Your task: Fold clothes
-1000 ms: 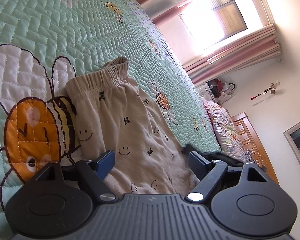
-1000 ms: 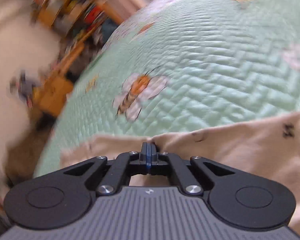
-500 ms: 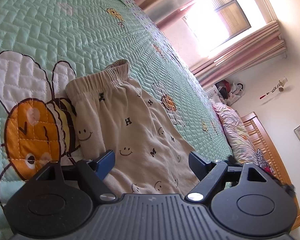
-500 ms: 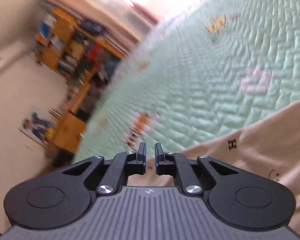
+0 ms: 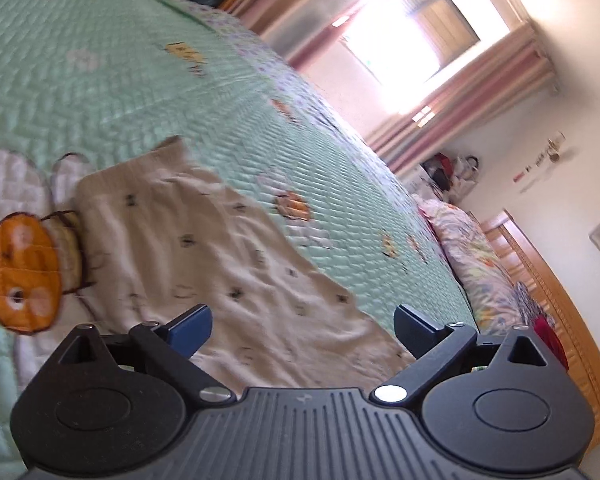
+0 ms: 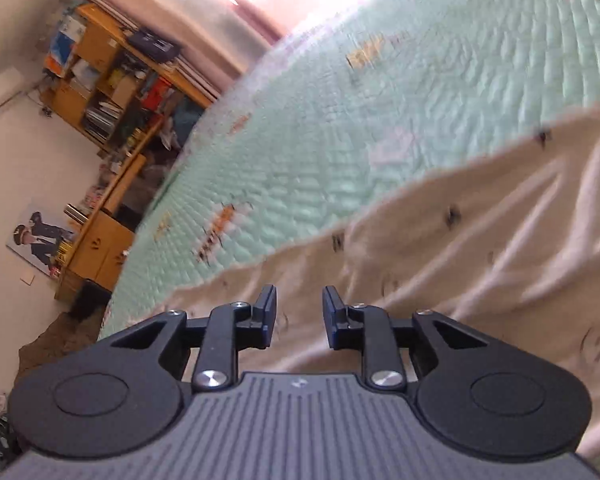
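Observation:
Cream trousers printed with small black letters and smiley faces lie spread on the green quilted bedspread. Their gathered waistband lies at the far end in the left wrist view. My left gripper hovers above the near part of the cloth, its jaws opening wide, nothing between them. In the right wrist view the same trousers fill the lower right. My right gripper hangs over the cloth's edge, its jaws opening with a narrow empty gap between the pads.
The bedspread carries bee pictures, a large one left of the trousers. A flowered pillow and wooden headboard lie at the right. A window with striped curtains is behind. Wooden shelves stand beyond the bed's edge.
My right gripper has opened and let go of the cloth edge, swinging sideways. My left gripper has risen and pulled back, its jaws spreading wider.

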### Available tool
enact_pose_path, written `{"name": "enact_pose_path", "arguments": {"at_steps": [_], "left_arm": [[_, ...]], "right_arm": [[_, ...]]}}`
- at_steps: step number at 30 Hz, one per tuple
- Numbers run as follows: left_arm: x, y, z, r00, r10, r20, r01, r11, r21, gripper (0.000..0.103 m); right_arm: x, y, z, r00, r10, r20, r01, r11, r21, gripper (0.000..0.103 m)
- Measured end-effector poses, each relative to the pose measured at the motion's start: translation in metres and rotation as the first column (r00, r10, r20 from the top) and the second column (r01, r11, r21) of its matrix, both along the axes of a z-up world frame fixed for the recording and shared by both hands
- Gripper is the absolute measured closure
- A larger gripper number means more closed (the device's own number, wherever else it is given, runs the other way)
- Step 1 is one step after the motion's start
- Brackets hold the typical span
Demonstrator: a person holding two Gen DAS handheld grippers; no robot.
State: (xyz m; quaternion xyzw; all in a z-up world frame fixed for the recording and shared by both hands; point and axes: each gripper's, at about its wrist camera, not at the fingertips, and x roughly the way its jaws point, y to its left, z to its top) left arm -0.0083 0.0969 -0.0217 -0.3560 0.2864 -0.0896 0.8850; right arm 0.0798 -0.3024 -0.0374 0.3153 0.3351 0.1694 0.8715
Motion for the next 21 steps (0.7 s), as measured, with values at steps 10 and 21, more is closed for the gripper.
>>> {"name": "enact_pose_path", "arguments": {"at_steps": [10,21], "left_arm": [[0.025,-0.044,-0.034,0.986,-0.068,-0.153,0.077,0.996,0.052,0.001],[0.015,-0.072,-0.008,0.989,-0.021,-0.148,0.036,0.994,0.101,0.001]], "right_arm": [[0.023,-0.05,-0.037,0.994,-0.075,-0.08,0.088,0.981,0.175,0.077],[-0.026,-0.044,-0.033,0.996,0.079,-0.049,-0.075,0.994,0.076,0.073]]}}
